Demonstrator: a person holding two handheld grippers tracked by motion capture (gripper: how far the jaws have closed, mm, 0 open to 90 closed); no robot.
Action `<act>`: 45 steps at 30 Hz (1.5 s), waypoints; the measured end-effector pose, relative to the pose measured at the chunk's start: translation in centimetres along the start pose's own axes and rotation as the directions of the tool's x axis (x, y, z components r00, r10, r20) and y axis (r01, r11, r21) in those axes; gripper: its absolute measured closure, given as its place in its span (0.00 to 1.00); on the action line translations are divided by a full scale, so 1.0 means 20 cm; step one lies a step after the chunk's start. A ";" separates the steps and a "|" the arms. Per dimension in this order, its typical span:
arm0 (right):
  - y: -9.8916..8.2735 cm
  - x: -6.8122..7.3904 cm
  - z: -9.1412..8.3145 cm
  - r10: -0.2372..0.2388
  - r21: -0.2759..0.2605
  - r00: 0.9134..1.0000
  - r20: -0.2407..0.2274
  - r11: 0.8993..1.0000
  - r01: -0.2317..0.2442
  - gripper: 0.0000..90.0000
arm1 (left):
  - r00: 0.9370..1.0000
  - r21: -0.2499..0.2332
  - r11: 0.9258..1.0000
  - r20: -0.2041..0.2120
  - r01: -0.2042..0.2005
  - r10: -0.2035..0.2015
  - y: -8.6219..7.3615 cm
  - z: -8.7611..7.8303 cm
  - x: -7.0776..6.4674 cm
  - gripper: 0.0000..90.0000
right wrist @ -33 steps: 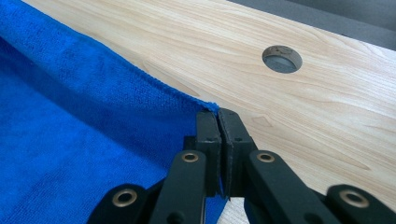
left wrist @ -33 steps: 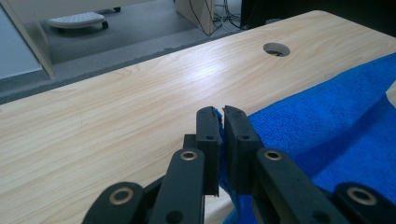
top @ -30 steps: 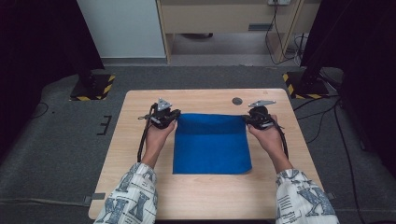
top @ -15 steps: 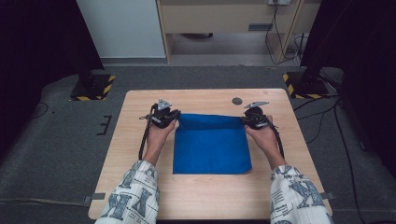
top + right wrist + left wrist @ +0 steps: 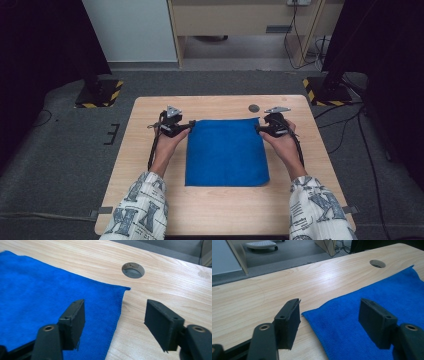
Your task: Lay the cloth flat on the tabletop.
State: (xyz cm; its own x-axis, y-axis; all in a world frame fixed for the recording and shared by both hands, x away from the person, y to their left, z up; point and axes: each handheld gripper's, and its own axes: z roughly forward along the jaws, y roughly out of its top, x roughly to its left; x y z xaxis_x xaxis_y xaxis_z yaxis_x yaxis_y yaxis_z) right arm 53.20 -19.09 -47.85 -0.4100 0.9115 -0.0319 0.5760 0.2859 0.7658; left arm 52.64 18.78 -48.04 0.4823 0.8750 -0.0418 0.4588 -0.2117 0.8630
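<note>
Blue microfiber cloth [image 5: 226, 152] is laid flat at table [image 5: 220, 210] centre. Left gripper [image 5: 189, 126] is parked at its 10 o'clock corner, right gripper [image 5: 258, 130] at 2 o'clock — jaws have just been opening, nothing pinched, corners lying free between them — apparently released after spreading.

- Blue cloth [image 5: 372, 302]: soft, matt, finely napped terry.
- Worktop [image 5: 287, 282]: pale wood grain, smooth, faint sheen.
- Left gripper [image 5: 329, 320] pads [image 5: 288, 322]: matt black, rubbery.

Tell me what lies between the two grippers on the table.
In the high view the blue cloth lies flat between the left gripper and right gripper, its far corners at their open jaws, which have just been opening.
</note>
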 end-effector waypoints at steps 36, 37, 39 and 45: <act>-0.05 0.25 -0.16 -0.103 -0.034 0.965 -0.241 0.995 0.098 0.15 | 0.992 0.046 0.998 0.114 -0.054 0.048 -0.02 -0.20 -0.12 0.10; -0.05 0.27 -0.16 -0.113 -0.032 0.963 -0.245 0.994 0.108 0.16 | 0.993 0.048 0.997 0.111 -0.053 0.048 -0.03 -0.20 -0.11 0.10; -0.05 0.30 -0.16 -0.121 -0.026 0.958 -0.261 0.993 0.119 0.16 | 0.993 0.060 0.997 0.103 -0.056 0.049 -0.05 -0.20 -0.10 0.10; -0.04 0.41 -0.15 -0.148 -0.022 0.940 -0.308 0.989 0.148 0.17 | 0.995 0.061 0.998 0.094 -0.022 0.016 -0.11 -0.23 -0.07 0.10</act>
State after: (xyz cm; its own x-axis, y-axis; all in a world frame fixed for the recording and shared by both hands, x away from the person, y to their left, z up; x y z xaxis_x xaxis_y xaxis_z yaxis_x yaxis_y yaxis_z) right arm 47.17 -12.88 -46.81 -0.6884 0.7233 0.0549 0.4931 0.4110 0.7668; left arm 47.63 20.01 -47.51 0.5582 0.8263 -0.0749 0.4929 -0.2576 0.8311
